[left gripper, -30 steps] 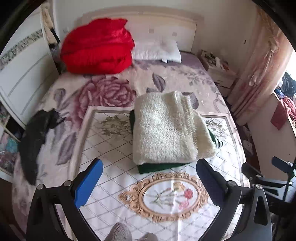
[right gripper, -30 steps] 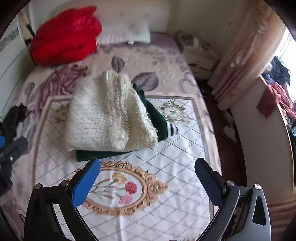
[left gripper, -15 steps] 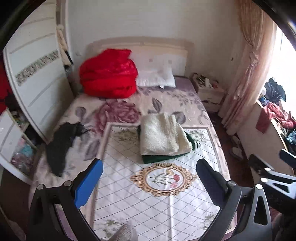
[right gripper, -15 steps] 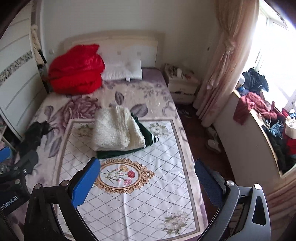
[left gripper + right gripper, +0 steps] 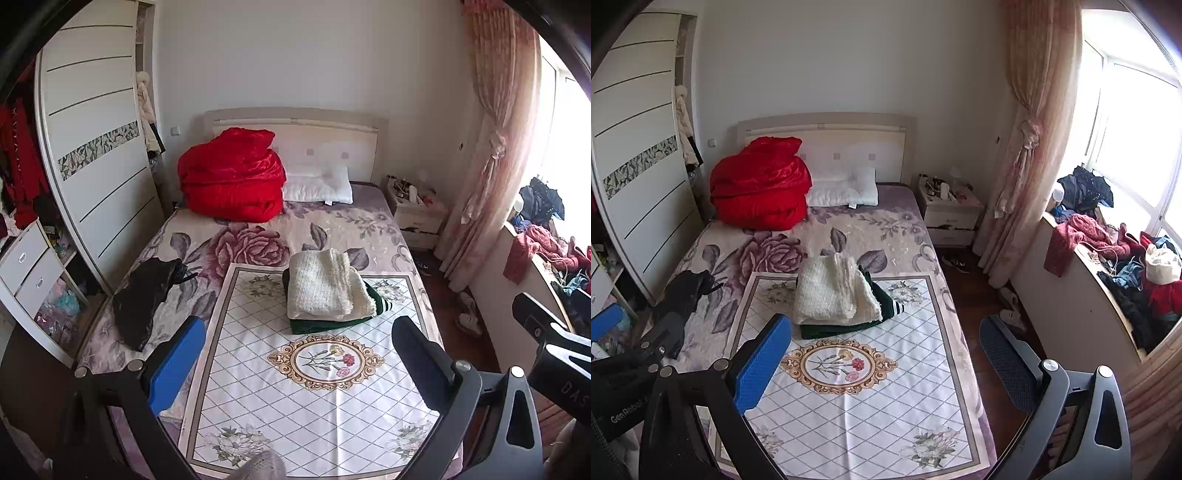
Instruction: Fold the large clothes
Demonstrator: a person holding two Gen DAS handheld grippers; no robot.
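Nearest the cameras, left gripper (image 5: 295, 369) and right gripper (image 5: 882, 365): both spread wide, nothing between the fingers, held well above the foot of the bed (image 5: 388, 236). Beyond them, on the patterned mat (image 5: 280, 413), cream fleece garment (image 5: 325, 284) lies folded atop a folded dark green garment (image 5: 321, 325); stack looks finished. Long axis runs roughly foot-to-headboard, slightly skewed. Further left, black garment (image 5: 142, 291) lies crumpled, unfolded; probably next. Farthest: red quilt (image 5: 231, 181) by the headboard.
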